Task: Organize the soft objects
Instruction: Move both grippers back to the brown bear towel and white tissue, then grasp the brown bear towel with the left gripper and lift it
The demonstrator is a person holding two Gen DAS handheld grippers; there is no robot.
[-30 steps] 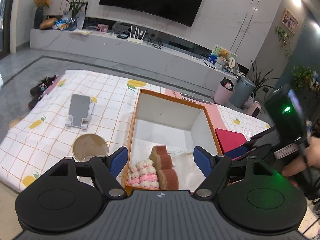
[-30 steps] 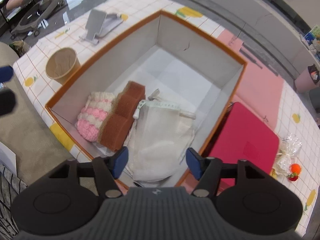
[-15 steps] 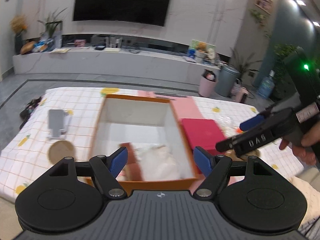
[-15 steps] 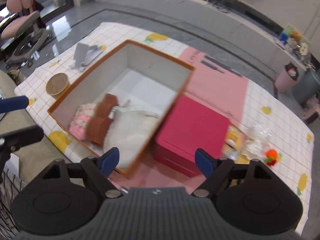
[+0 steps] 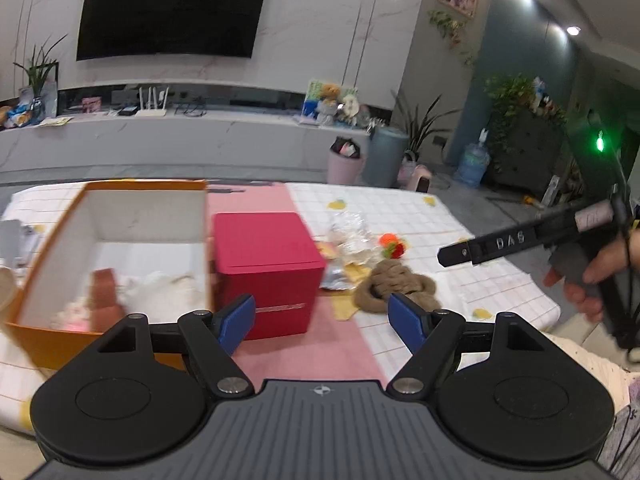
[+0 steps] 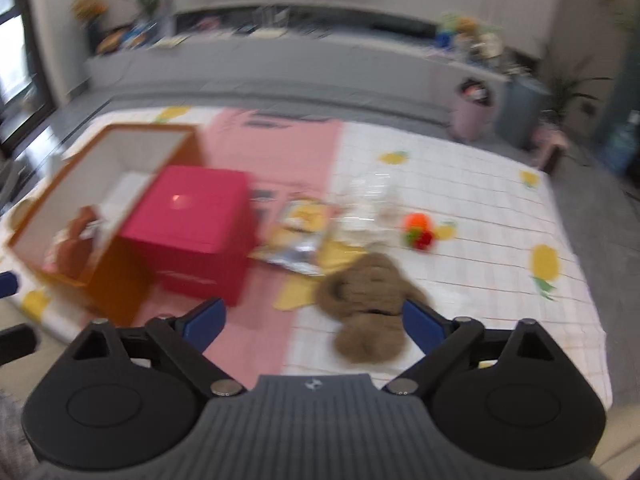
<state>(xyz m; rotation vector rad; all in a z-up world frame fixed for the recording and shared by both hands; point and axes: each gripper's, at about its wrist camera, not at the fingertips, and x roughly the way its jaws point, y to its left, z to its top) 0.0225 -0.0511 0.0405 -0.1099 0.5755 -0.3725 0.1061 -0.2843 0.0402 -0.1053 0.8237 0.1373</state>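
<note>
An orange box (image 5: 48,324) (image 6: 116,292) with white inner walls stands on the left of the tablecloth, holding a brown sponge (image 5: 105,294), a pink knitted piece (image 5: 74,314) and a white mesh bag (image 5: 168,290). A brown plush toy (image 5: 396,286) (image 6: 368,304) lies on the cloth, right of a red box (image 5: 264,268) (image 6: 192,224). My left gripper (image 5: 322,320) hangs open and empty above the pink mat. My right gripper (image 6: 314,322) hovers over the plush, its jaws opening wide with nothing pressed between them; its body (image 5: 532,236) shows at the right of the left wrist view.
Between the red box and the plush lie a foil snack packet (image 6: 298,240), crinkled clear wrapping (image 5: 352,236) and a small orange-and-red toy (image 5: 392,244) (image 6: 418,230). A person's hand (image 5: 588,276) grips the right gripper's handle. The table's front edge runs just below both grippers.
Both grippers have swung right, away from the orange box toward the red box and the plush toy. The right gripper's jaws have spread wider. The white mesh bag stays in the box.
</note>
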